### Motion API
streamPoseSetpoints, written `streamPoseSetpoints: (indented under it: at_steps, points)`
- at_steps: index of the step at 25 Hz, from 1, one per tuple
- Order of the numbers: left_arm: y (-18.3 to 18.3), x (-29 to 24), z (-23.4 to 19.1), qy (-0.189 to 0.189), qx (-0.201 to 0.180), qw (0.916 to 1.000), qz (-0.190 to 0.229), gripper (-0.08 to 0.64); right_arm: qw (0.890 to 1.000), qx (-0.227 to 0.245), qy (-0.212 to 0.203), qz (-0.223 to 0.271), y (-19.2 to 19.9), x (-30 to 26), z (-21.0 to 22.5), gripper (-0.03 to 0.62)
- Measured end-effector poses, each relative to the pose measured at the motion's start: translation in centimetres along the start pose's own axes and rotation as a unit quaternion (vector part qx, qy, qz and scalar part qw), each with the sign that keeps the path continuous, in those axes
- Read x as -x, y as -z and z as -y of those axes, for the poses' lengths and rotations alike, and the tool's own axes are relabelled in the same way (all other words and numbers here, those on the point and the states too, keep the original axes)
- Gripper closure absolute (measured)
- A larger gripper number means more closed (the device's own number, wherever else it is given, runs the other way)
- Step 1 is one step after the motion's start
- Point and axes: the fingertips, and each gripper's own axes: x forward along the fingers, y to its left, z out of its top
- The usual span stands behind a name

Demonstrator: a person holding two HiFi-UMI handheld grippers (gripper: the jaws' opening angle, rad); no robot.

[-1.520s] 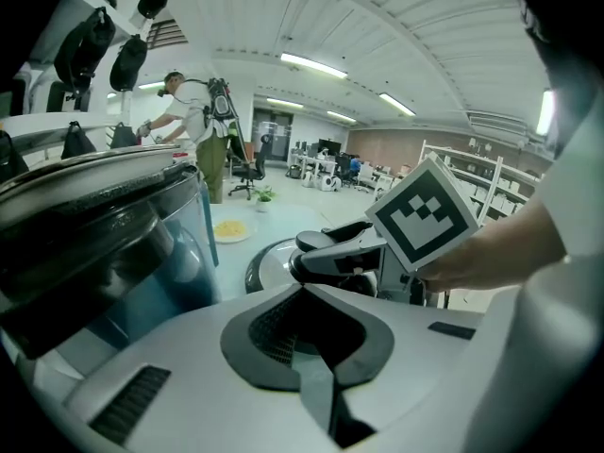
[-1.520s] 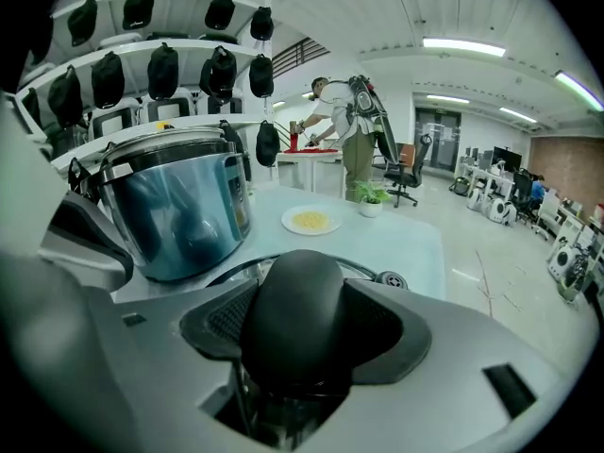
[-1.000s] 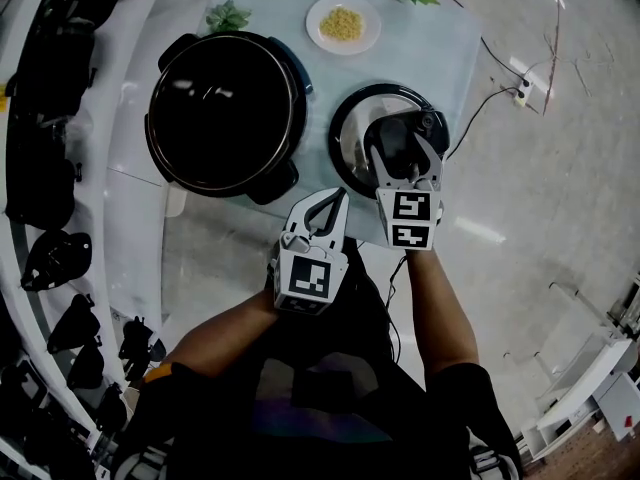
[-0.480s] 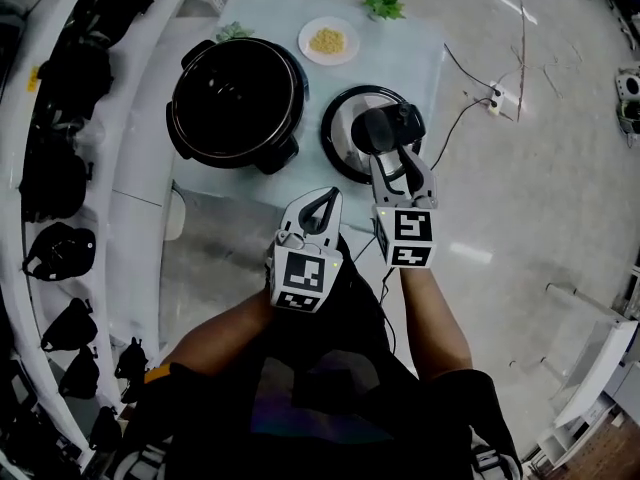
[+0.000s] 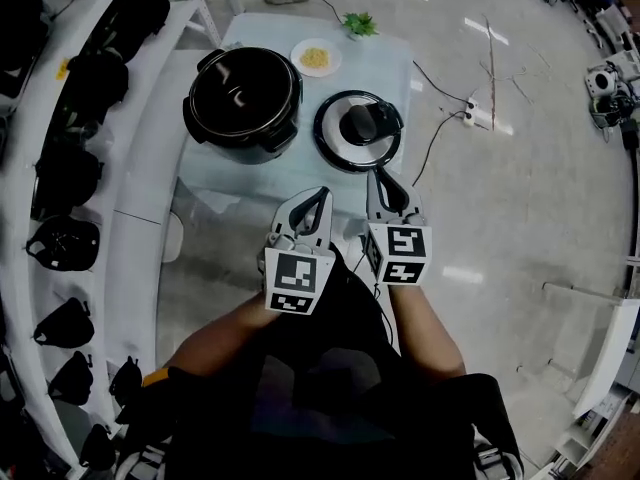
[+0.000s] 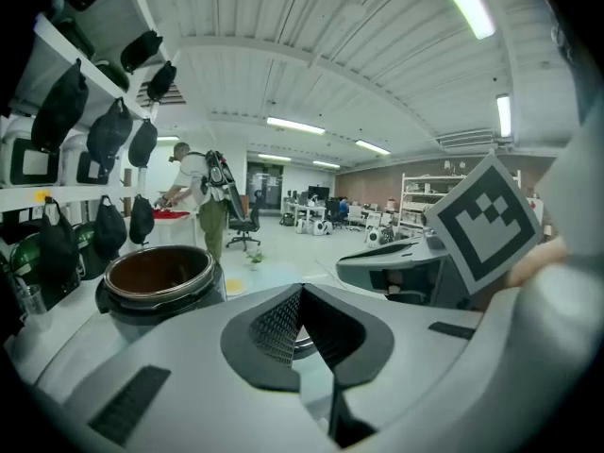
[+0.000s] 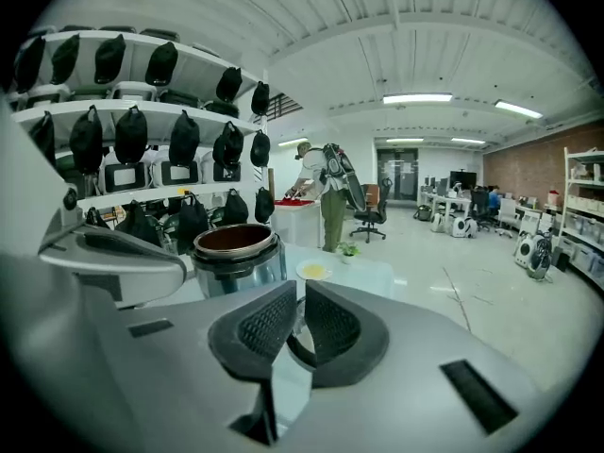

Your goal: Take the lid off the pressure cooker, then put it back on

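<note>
The black pressure cooker (image 5: 243,100) stands open on the pale table (image 5: 290,173), and it shows beyond the jaws as a steel pot (image 6: 159,276) (image 7: 236,253). Its round lid (image 5: 360,130) lies flat on the table to the cooker's right, black handle up. My right gripper (image 5: 379,176) (image 7: 300,295) hovers off the table's near edge, short of the lid. Its jaws have just been closing, only a thin slit is left, and nothing is between them. Beside it, my left gripper (image 5: 322,196) (image 6: 300,291) is shut and empty.
A white plate of yellow food (image 5: 316,58) and a small green plant (image 5: 358,24) sit at the table's far end. White shelves with black bags (image 5: 60,168) run along the left. A power strip and cables (image 5: 470,116) lie on the floor. A person (image 7: 326,192) stands beyond the table.
Both grippers have drawn back and up from the table. The right gripper, open around the lid's handle before, has left it and closed. The lid has stayed on the table.
</note>
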Motion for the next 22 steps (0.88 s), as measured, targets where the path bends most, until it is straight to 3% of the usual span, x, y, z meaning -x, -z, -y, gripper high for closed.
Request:
streamPoseSetpoints:
  at_steps: [13, 22]
  points:
    - [-2.3, 8.6, -0.9, -0.036, 0.002, 0.9987, 0.036, 0.552, 0.999, 0.001, -0.036, 0.011, -1.4, 7.6, -6.9, 0.565]
    - [-3.7, 8.8, 0.5, -0.052, 0.006, 0.9971, 0.056, 0.552, 0.997, 0.032, -0.054, 0.050, -4.7, 10.1, -5.6, 0.565]
